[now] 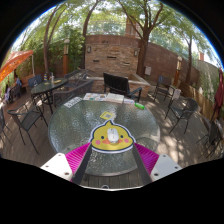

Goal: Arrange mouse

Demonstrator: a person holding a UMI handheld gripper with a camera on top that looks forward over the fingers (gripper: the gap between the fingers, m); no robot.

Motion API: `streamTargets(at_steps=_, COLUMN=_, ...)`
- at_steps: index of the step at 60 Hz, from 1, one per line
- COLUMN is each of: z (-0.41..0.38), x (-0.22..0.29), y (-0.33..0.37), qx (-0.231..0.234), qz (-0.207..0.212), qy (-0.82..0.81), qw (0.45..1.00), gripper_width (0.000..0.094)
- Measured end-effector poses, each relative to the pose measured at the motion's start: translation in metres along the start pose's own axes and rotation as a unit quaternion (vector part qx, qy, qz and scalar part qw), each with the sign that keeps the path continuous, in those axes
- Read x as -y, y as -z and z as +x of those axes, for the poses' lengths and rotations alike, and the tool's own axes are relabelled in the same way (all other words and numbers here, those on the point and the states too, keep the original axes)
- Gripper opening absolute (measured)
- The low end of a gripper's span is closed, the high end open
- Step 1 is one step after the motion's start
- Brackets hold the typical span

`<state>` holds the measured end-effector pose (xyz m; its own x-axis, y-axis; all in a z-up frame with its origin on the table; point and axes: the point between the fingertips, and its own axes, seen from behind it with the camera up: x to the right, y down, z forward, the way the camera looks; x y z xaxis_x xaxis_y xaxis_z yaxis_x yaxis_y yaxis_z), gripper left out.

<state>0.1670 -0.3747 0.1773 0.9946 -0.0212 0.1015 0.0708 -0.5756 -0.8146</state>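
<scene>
A yellow duck-shaped mouse pad (112, 140) lies on a round glass table (70, 125), just ahead of my fingers. A small white oval thing (112, 133), apparently the mouse, sits at the pad's middle. My gripper (112, 160) is open, with its magenta pads (78, 155) spread wide at either side of the pad's near edge. The fingers hold nothing and do not touch the white thing.
White flat items (96, 97) lie at the table's far edge. A black chair (117, 84) stands behind the table, with more dark metal chairs (180, 112) to the right and left (28, 115). Another table (48, 86) is at the left, and a brick wall (115, 52) is beyond.
</scene>
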Motion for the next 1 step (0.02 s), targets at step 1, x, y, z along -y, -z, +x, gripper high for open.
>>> streamTargets(at_steps=1, z=0.0000, x=0.0006, y=0.0007, qx=0.000, qz=0.001, qy=0.000, qw=1.000, gripper_width=0.0844)
